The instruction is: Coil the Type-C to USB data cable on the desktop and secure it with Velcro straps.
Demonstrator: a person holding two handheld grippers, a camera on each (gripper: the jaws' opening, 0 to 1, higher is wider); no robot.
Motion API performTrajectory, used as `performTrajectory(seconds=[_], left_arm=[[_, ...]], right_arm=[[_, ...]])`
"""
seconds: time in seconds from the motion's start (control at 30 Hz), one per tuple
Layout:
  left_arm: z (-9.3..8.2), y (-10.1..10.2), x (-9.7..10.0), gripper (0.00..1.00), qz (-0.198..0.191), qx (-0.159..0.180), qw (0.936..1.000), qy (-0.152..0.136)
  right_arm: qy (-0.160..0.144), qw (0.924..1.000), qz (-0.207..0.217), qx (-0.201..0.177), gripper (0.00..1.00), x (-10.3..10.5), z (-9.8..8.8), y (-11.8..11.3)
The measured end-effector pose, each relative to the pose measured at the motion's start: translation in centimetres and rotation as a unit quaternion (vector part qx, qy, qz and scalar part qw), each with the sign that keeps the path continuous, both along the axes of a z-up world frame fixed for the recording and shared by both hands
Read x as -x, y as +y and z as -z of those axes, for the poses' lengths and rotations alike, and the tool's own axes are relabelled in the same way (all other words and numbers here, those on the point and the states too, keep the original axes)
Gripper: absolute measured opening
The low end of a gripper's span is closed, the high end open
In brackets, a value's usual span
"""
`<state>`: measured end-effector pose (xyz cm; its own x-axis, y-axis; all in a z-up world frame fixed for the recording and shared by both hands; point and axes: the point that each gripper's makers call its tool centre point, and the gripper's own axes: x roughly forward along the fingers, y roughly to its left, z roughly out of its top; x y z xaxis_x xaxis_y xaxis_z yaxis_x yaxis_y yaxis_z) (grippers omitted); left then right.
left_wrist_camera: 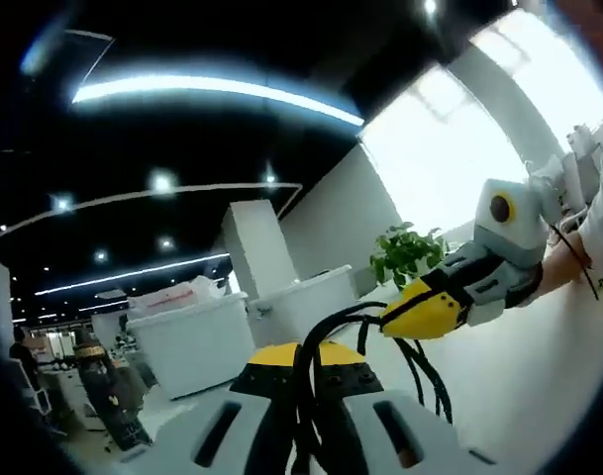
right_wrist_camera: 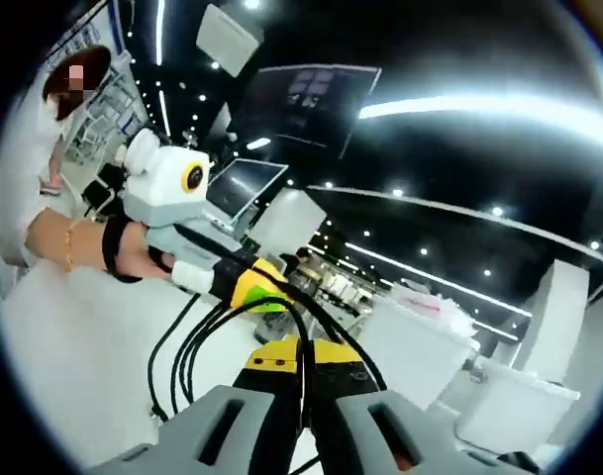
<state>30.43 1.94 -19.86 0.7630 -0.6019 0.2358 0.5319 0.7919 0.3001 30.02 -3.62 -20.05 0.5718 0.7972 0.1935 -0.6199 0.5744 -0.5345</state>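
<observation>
Cable (left_wrist_camera: 326, 341) hangs in loops in the air between both grippers: left gripper (left_wrist_camera: 311, 426) and right gripper (right_wrist_camera: 303, 421) each pinch its strands. Coiling looks underway; next, gather the loops evenly before strapping.

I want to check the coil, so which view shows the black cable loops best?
The right gripper view: the black cable hangs in several open loops against the pale surface. In the left gripper view its loops are partly hidden behind the jaws.
</observation>
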Motion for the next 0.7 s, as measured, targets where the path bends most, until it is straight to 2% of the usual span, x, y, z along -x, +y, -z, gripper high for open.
performTrajectory(seconds=[0.07,0.13,0.2,0.23,0.3,0.33,0.4,0.47,0.5,0.53,0.57,0.6,0.63,0.7], left_arm=[[-0.1,-0.2,0.2,0.06,0.024,0.025,0.9993,0.013],[-0.1,-0.9,0.7,0.06,0.067,0.041,0.9966,0.026],[0.2,-1.3,1.0,0.06,0.111,0.086,0.9883,0.061],[0.2,-1.6,1.3,0.06,0.136,0.104,0.9826,0.073],[0.1,-1.7,1.4,0.05,0.162,0.152,0.9698,0.1],[0.2,-1.7,1.4,0.05,0.171,0.163,0.9655,0.109],[0.4,-1.9,1.3,0.05,0.183,0.17,0.9617,0.114],[0.3,-2.2,1.5,0.05,0.207,0.204,0.9475,0.133],[0.5,-2.4,1.5,0.05,0.222,0.227,0.9365,0.149],[0.6,-2.4,1.5,0.05,0.227,0.234,0.9321,0.157],[0.7,-2.4,1.5,0.05,0.235,0.249,0.925,0.165],[0.7,-2.3,1.4,0.05,0.246,0.269,0.9145,0.176],[0.8,-2.3,1.4,0.05,0.254,0.281,0.9069,0.184],[0.7,-2.4,1.4,0.06,0.271,0.296,0.8955,0.192]], right_arm=[[0.02,0.9994,-0.009,-0.025,0.01,-0.2,-0.5,-0.1],[0.028,0.9992,-0.006,-0.028,0.01,-0.4,-0.6,-0.2],[0.022,0.9996,0.003,-0.017,0.01,-0.7,-0.4,-0.1],[0.014,0.9997,0.014,-0.014,0.01,-0.9,-0.5,-0.3],[0.02,0.9996,0.012,-0.018,0.0,-1.0,-0.4,-0.4],[0.027,0.9993,0.012,-0.022,0.0,-1.2,-0.4,-0.5],[0.03,0.9992,0.013,-0.022,0.0,-1.3,-0.2,-0.5],[0.029,0.9992,0.015,-0.021,0.0,-1.3,-0.1,-0.6],[0.028,0.9993,0.016,-0.021,0.0,-1.3,-0.2,-0.7],[0.028,0.9992,0.017,-0.021,0.0,-1.4,-0.3,-0.8],[0.028,0.9992,0.017,-0.021,0.0,-1.4,-0.4,-0.9],[0.031,0.9991,0.015,-0.024,0.0,-1.4,-0.4,-1.1],[0.036,0.9989,0.013,-0.026,0.0,-1.3,-0.4,-1.2],[0.039,0.9988,0.011,-0.028,0.0,-1.2,-0.4,-1.2]])
